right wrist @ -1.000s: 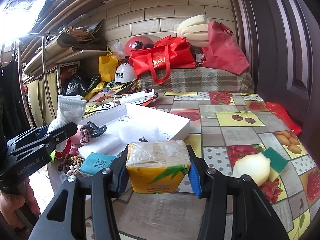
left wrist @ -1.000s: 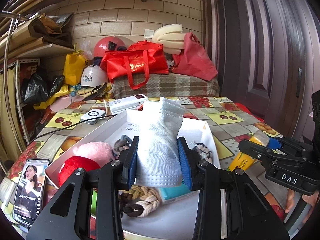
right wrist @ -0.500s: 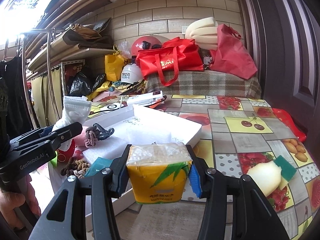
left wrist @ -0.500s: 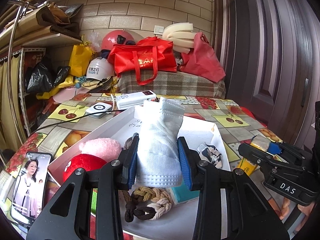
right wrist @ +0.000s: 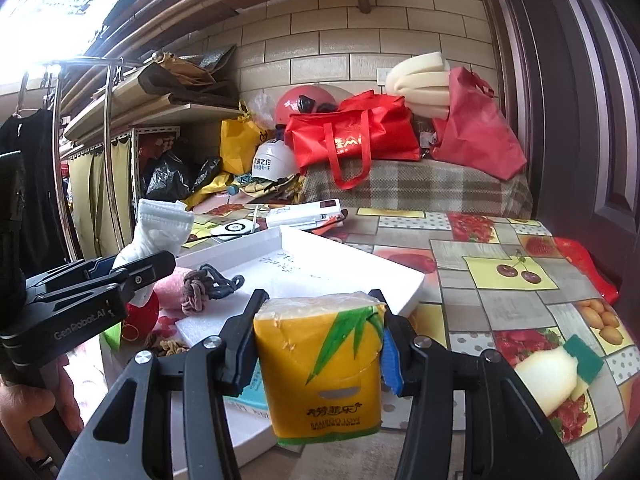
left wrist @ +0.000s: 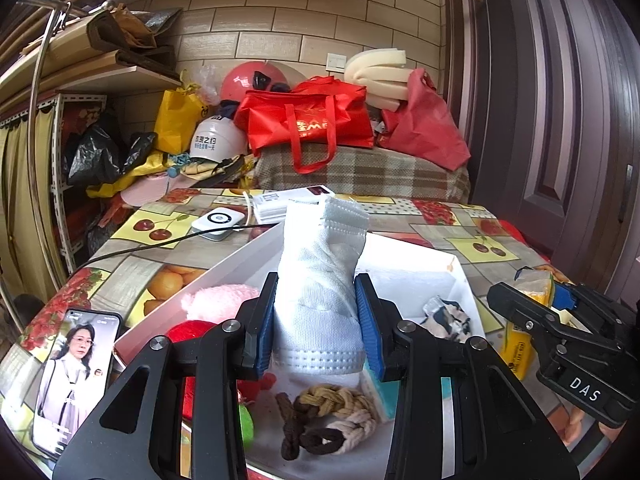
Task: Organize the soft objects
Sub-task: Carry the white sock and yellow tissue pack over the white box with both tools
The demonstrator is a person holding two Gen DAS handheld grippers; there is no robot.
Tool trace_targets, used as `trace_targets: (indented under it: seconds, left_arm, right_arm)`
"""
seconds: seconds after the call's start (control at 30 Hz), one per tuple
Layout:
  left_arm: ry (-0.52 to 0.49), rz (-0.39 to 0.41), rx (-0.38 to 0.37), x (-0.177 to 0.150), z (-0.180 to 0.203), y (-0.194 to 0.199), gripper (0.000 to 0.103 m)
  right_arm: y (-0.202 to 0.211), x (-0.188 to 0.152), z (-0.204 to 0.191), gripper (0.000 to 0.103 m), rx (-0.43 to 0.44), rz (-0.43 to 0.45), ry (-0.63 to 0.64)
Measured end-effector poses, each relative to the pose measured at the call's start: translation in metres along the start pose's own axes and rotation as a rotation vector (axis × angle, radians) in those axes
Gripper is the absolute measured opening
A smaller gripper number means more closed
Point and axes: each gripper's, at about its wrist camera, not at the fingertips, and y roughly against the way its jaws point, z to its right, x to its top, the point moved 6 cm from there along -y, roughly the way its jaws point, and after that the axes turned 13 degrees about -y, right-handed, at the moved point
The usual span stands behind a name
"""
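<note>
Between the left gripper's (left wrist: 316, 320) blue fingers (left wrist: 265, 320) a white sock (left wrist: 320, 276) stands clamped upright, above the white tray (left wrist: 416, 248) that holds a braided rope toy (left wrist: 324, 416), a pink plush (left wrist: 216, 300) and a red ball (left wrist: 188, 330). The right gripper (right wrist: 320, 344) grips a yellow tissue pack (right wrist: 320, 364) over the tray's near corner. Around them lies a fruit-patterned worktop (right wrist: 500, 304) with a phone (left wrist: 76, 372) and a sponge (right wrist: 560, 368); behind it stand red bags (left wrist: 308, 120) and a brick wall (left wrist: 280, 32). Compared with a second ago, both grips are unchanged, while the views have drifted sideways, the tissue pack closer to the tray.
</note>
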Motion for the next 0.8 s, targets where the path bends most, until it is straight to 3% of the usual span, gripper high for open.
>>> trace_targets:
  seconds: [0.57,0.8]
  left_arm:
    - [-0.047,0.016,0.071,0.006,-0.006,-0.010,0.037]
    - [-0.004,-0.008,0.073,0.007,-0.020,-0.024,0.037]
  right_arm:
    - [-0.020,0.005,-0.023,0.050,0.036,0.029,0.035]
    - [-0.033,0.007,-0.024,0.050,0.036,0.003,0.023]
